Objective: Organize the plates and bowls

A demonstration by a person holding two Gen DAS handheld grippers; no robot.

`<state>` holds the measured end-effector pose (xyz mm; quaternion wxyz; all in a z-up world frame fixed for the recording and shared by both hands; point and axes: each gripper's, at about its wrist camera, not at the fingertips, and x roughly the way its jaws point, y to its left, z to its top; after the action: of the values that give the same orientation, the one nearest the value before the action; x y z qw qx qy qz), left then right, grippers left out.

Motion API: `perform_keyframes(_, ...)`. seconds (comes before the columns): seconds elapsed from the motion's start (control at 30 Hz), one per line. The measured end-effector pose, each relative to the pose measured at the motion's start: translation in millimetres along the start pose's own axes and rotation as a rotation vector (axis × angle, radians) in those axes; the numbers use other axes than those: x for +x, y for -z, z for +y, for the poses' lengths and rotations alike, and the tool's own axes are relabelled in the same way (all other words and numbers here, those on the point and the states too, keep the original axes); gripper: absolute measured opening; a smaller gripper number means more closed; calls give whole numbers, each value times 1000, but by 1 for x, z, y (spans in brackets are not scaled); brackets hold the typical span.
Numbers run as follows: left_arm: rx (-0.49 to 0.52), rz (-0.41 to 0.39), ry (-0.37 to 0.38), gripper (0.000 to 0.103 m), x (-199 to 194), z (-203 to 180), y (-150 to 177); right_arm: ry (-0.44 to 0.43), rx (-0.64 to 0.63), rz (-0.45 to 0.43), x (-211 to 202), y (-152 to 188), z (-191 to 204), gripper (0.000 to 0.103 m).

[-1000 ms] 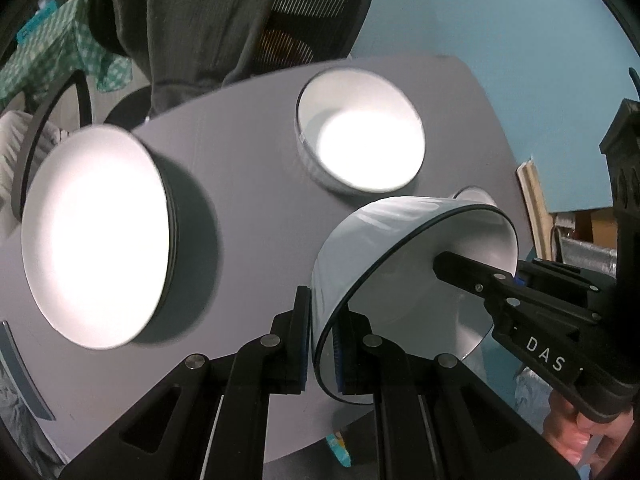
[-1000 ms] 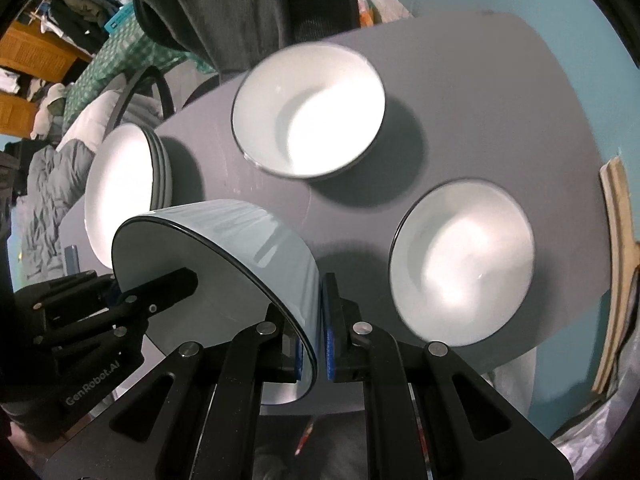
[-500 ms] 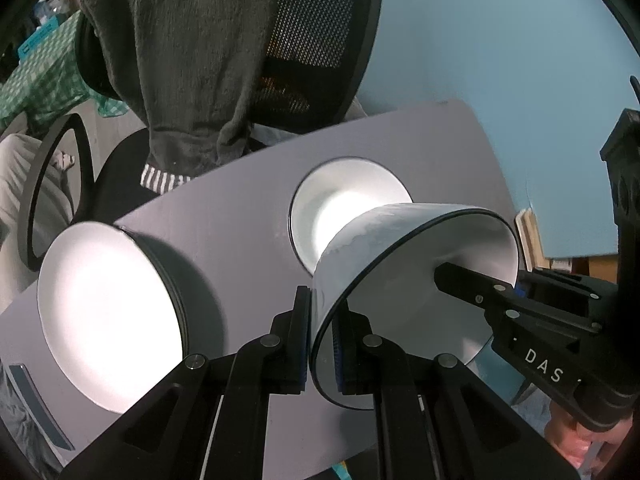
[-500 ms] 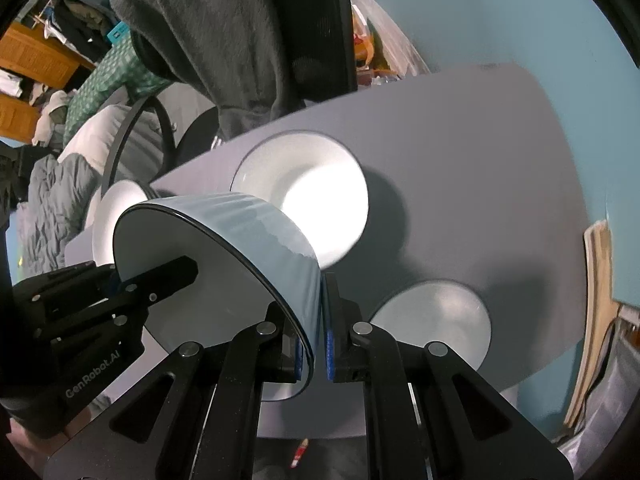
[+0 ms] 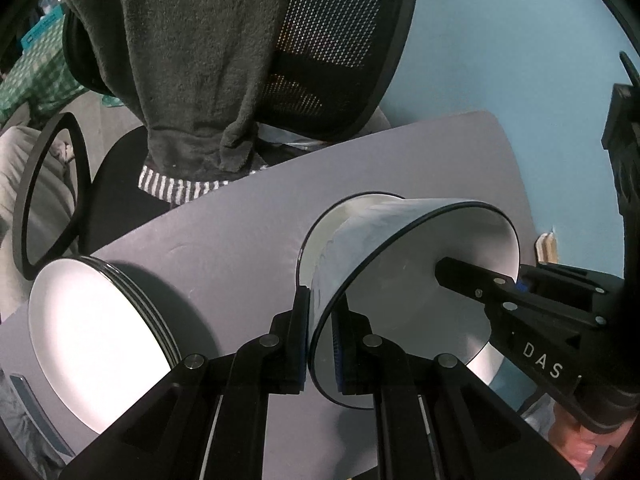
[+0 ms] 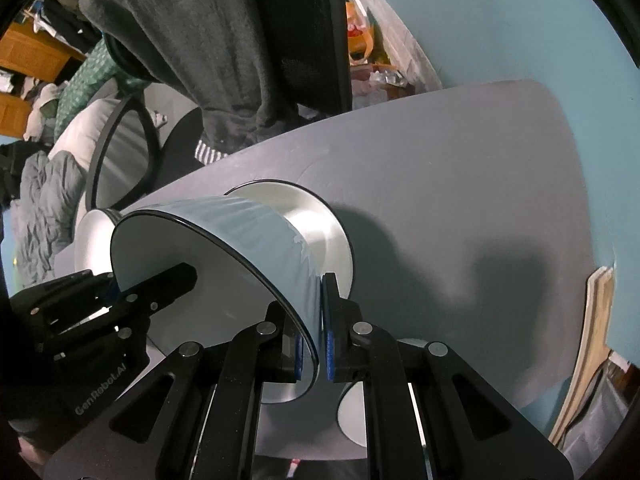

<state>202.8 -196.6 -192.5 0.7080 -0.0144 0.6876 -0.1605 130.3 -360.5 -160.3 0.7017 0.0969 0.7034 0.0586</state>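
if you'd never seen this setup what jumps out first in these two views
A white bowl hangs tipped in mid-air over the grey table, its rim pinched on opposite sides by the left gripper and the right gripper. Another white bowl sits on the table just behind it, and a stack of plates glares at the left view's lower left.

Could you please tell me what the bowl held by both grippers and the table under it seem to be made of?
Held bowl: probably glazed ceramic, possibly melamine; glossy white inside, pale blue ribbed outside, thin dark rim. Table: matte grey surface, likely laminate or painted board; no gloss or grain visible.
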Motion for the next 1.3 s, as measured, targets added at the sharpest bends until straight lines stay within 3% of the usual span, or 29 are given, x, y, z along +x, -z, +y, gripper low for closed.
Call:
perform_keyframes(1.0, -11, 29, -11, 9, 15, 9, -10, 2, 25, 78, 18, -9, -14, 14)
perform_keyframes(1.13, -12, 41, -8, 9, 16, 10, -9, 3, 25, 77, 17, -9, -13, 17)
perform_keyframes(1.3, -16, 43, -17, 9, 13, 13, -5, 3, 10, 70, 14, -9, -8, 28)
